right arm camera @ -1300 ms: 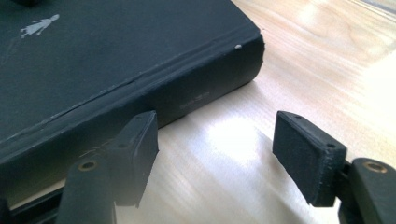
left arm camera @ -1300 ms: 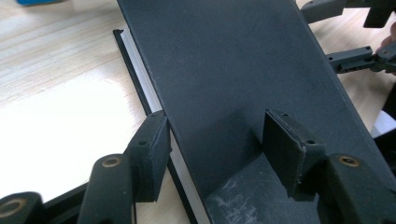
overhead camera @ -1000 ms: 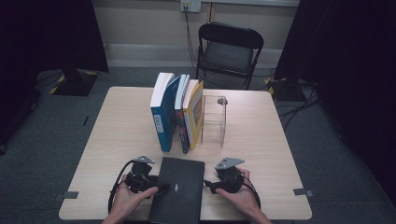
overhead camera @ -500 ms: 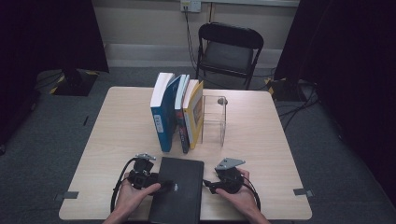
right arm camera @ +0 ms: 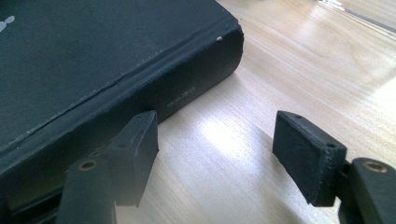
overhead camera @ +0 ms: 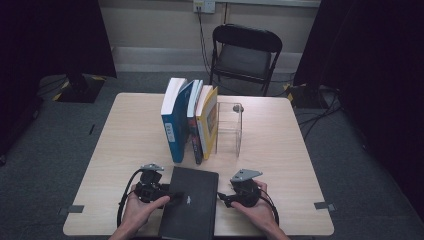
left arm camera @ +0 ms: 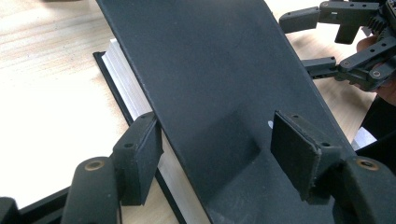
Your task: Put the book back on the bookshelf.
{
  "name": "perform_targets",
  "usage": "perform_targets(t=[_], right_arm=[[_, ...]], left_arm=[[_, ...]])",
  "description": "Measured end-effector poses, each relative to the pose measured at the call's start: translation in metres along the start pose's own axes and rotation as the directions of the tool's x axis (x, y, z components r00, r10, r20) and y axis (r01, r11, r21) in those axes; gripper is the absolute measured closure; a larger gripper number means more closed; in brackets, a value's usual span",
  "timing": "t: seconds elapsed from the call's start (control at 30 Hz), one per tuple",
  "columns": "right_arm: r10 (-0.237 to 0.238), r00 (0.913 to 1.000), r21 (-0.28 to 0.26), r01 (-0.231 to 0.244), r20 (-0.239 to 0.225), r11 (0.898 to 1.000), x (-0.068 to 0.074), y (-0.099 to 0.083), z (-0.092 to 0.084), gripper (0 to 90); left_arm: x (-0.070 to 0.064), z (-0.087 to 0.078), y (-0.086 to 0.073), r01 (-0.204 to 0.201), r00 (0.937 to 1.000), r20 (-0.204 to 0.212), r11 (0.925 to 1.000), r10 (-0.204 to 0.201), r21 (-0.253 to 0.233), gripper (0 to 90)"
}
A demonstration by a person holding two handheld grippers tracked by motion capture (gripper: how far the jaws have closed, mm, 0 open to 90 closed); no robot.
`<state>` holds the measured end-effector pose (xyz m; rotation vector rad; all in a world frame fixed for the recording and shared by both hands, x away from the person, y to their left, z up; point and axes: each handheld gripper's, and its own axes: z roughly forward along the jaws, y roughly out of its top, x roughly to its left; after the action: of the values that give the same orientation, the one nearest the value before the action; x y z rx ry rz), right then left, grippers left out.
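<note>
Jaws of the left gripper (left arm camera: 212,154) have just widened around the black book's (overhead camera: 190,200) raised cover—right gripper (right arm camera: 215,154) unmoved, jaws apart.

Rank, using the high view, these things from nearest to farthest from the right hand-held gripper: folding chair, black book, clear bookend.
From the right hand-held gripper:
1. Black book, lying flat just to its left.
2. Clear bookend, upright at mid-table.
3. Folding chair, beyond the table's far edge.
</note>
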<state>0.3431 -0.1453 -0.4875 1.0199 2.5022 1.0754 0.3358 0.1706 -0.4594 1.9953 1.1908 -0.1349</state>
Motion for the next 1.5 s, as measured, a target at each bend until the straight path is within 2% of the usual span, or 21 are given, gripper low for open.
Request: perform_targets(t=[0.13,0.2,0.37,0.43,0.5,0.57,0.8,1.03,1.13,1.2,1.23,1.27,1.3,1.37,1.4,1.47,1.5], right_arm=[[0.001,1.0000,0.001,-0.001,0.001,1.000,0.000,0.000,0.000,31.2],[0.003,1.0000,0.002,-0.003,0.000,1.000,0.000,0.000,0.000,31.2],[0.003,1.0000,0.004,-0.003,0.002,1.000,0.000,0.000,-0.001,31.2],[0.003,1.0000,0.005,-0.003,0.003,1.000,0.000,0.000,-0.001,31.2],[0.002,1.0000,0.005,-0.002,0.003,1.000,0.000,0.000,-0.001,31.2],[0.003,1.0000,0.005,-0.003,0.003,1.000,0.000,0.000,-0.001,31.2],[0.004,1.0000,0.008,-0.004,0.005,1.000,0.000,0.000,-0.001,31.3],[0.000,0.9999,0.005,0.000,0.011,1.000,0.002,-0.001,-0.003,34.4],[0.003,1.0000,0.000,-0.003,0.002,1.000,0.003,-0.001,-0.004,34.3],[0.002,0.9999,-0.006,-0.002,-0.010,1.000,0.004,-0.002,-0.007,32.0],[-0.003,0.9998,-0.006,0.003,-0.018,1.000,0.006,-0.003,-0.008,30.9],[-0.003,0.9998,-0.006,0.003,-0.018,1.000,0.006,-0.003,-0.008,30.9],[-0.006,0.9996,-0.003,0.006,-0.026,1.000,0.006,-0.003,-0.008,30.0],[-0.010,0.9996,-0.005,0.010,-0.026,1.000,0.006,-0.003,-0.008,29.7],[-0.012,0.9995,-0.003,0.012,-0.031,1.000,0.006,-0.003,-0.008,28.8],[-0.014,0.9992,0.002,0.014,-0.037,1.000,0.007,-0.003,-0.008,28.3],[-0.015,0.9992,0.002,0.015,-0.038,1.000,0.007,-0.004,-0.008,28.3]], left_arm=[[-0.003,-0.005,0.001,-0.003,1.0000,0.008,0.9997,0.003,-0.022,34.6],[-0.003,-0.009,0.003,0.018,0.9990,0.042,0.9987,-0.016,-0.047,35.2],[-0.003,-0.010,0.005,0.021,0.9985,0.051,0.9986,-0.019,-0.048,35.1],[-0.004,-0.014,0.007,0.029,0.9966,0.079,0.9975,-0.024,-0.064,35.1],[-0.005,-0.016,0.008,0.034,0.9957,0.088,0.9968,-0.027,-0.073,35.3],[-0.005,-0.016,0.009,0.025,0.9964,0.083,0.9972,-0.020,-0.071,35.3],[-0.007,-0.019,0.009,0.055,0.9930,0.110,0.9941,-0.044,-0.094,35.3],[-0.005,-0.018,0.011,0.075,0.9919,0.109,0.9927,-0.065,-0.095,35.3],[-0.005,-0.017,0.010,0.072,0.9936,0.094,0.9932,-0.064,-0.092,35.8],[-0.003,-0.015,0.009,0.072,0.9961,0.056,0.9944,-0.068,-0.078,38.5],[0.003,-0.009,0.008,0.073,0.9966,0.041,0.9961,-0.071,-0.048,38.3],[0.003,-0.009,0.008,0.073,0.9966,0.041,0.9961,-0.071,-0.048,38.4],[0.008,-0.004,0.005,0.081,0.9964,0.028,0.9964,-0.080,-0.025,38.4],[0.011,-0.004,0.004,0.077,0.9966,0.032,0.9968,-0.077,-0.021,41.2],[0.012,-0.005,0.003,0.089,0.9954,0.037,0.9956,-0.088,-0.027,41.5],[0.014,-0.003,0.002,0.101,0.9948,-0.003,0.9944,-0.102,-0.030,39.8],[0.015,-0.002,0.002,0.106,0.9943,-0.001,0.9940,-0.106,-0.027,38.3]])
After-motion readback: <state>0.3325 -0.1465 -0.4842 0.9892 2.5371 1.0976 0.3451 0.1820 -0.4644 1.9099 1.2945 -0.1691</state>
